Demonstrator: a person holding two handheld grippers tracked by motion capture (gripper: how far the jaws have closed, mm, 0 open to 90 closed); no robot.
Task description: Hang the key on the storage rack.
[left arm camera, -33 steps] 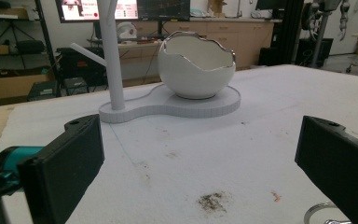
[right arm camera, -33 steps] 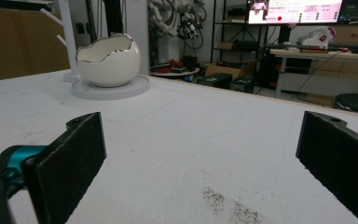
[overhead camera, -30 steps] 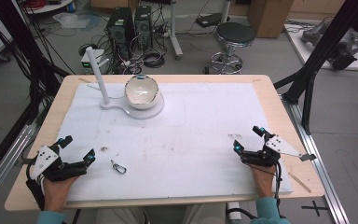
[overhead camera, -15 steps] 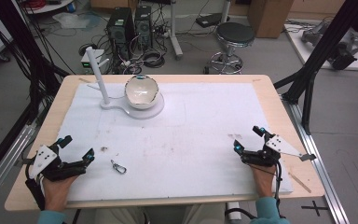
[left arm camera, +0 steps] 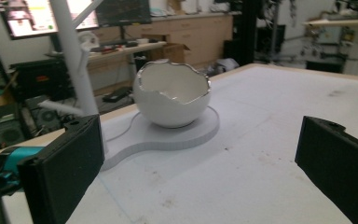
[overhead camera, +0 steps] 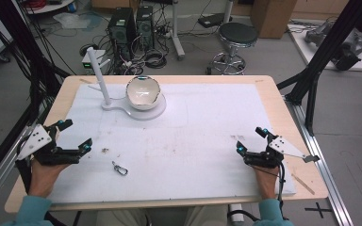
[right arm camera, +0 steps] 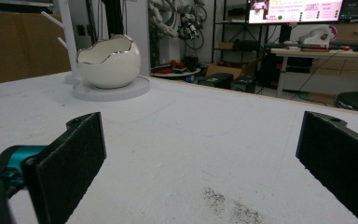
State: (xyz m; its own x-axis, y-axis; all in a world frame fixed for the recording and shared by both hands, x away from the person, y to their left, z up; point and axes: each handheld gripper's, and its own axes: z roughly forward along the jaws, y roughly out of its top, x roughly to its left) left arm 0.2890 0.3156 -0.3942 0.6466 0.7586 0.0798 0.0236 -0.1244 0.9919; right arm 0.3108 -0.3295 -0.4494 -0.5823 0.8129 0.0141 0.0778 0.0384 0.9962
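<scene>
Both tongs, left (overhead camera: 74,135) and right (overhead camera: 250,140), rest wide apart, holding nothing. Small metal clip (overhead camera: 119,168), probably a carabiner, lies on the surface (overhead camera: 202,122), well nearer the person than the eggshell-shaped bowl (overhead camera: 143,92), just beside the left tongs.

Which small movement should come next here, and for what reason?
Probably the left hand-held gripper should move a little right and toward the person, then lower over the small metal clip. Its jaws stand open and empty, and the clip lies loose on the white mat just beside it. The right hand-held gripper, also open, rests far from it.
</scene>
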